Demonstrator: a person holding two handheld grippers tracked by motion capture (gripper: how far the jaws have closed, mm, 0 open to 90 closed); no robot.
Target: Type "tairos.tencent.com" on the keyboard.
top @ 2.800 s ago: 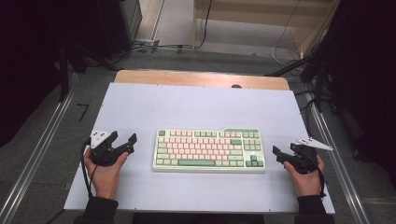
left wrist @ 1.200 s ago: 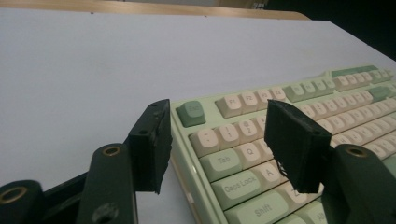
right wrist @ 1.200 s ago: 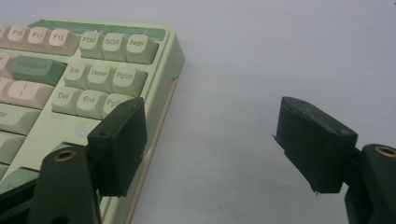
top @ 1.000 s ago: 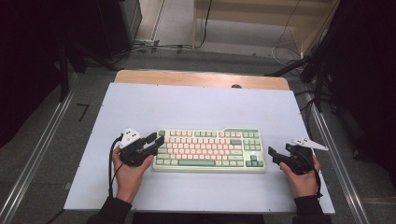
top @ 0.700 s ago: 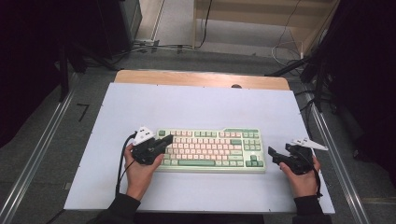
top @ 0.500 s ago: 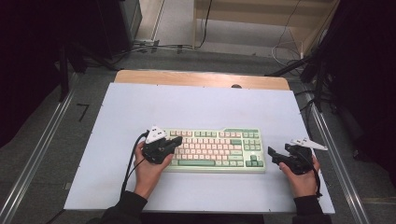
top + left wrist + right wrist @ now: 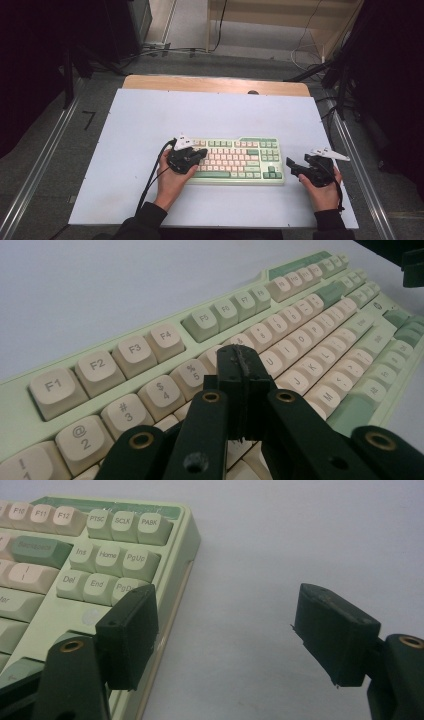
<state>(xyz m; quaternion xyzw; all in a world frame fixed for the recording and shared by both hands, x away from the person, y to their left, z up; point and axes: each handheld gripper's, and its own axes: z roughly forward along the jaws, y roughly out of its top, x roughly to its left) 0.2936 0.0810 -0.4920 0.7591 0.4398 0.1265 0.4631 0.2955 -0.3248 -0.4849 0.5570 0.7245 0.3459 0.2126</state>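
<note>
The counter (image 7: 150, 120), a pale sheet over a wooden top, carries a green-and-cream mechanical keyboard (image 7: 235, 160) lying flat near its front edge, roughly central and long side across.

The left hand-held gripper (image 7: 200, 153) sits over the keyboard's left end, held in the person's left hand (image 7: 172, 181). In the left gripper view its jaws have just been closing and now stand pressed together with nothing between them, their joined tips (image 7: 240, 365) poised over the number row near the 5 key (whether they actually touch a keycap cannot be told).

The right hand-held gripper (image 7: 291, 165) rests just beside the keyboard's right end, apart from it. In the right gripper view its jaws stand wide and empty, one beside the keyboard's (image 7: 100, 565) right edge, the other over bare counter (image 7: 280, 540).
</note>
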